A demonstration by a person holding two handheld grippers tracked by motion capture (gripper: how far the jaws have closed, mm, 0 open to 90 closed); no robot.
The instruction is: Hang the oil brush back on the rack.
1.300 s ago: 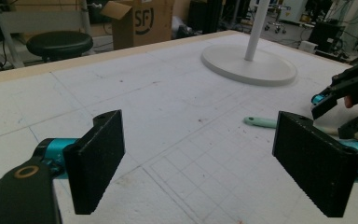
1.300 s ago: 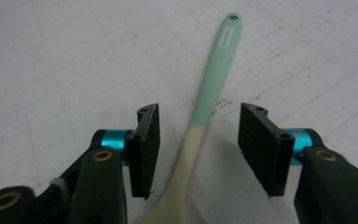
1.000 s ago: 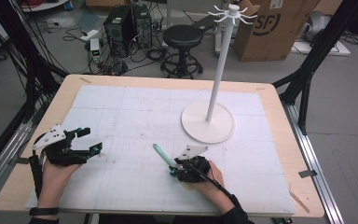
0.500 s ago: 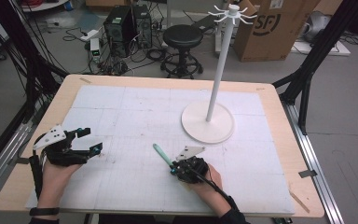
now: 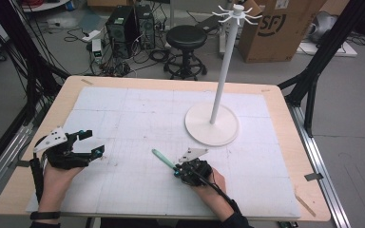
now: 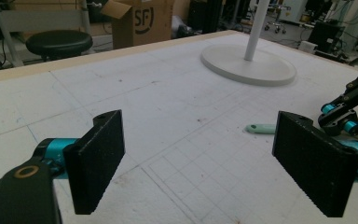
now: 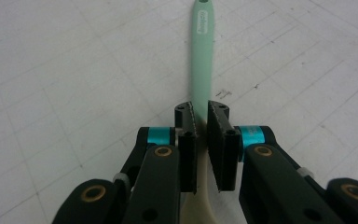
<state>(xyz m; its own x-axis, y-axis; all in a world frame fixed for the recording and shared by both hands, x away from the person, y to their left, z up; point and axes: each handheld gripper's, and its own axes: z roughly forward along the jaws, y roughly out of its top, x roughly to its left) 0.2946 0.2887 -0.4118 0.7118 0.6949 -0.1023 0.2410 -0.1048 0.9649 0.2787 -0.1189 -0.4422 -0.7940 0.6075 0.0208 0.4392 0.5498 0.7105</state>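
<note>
Mint-green spatula handle [image 7: 201,51], white gridded mat [image 5: 138,118]

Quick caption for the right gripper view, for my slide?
Right gripper shut on a mint-green utensil handle lying on the white gridded table mat.

A slim utensil with a mint-green plastic handle [image 7: 202,51] and a cream-coloured lower part lies flat on the white gridded surface [image 5: 138,123], near its front edge. The handle's rounded end, with a small hole, points away towards the far left; the cream end sits between the right tongs [image 7: 200,119], pinched.
</note>
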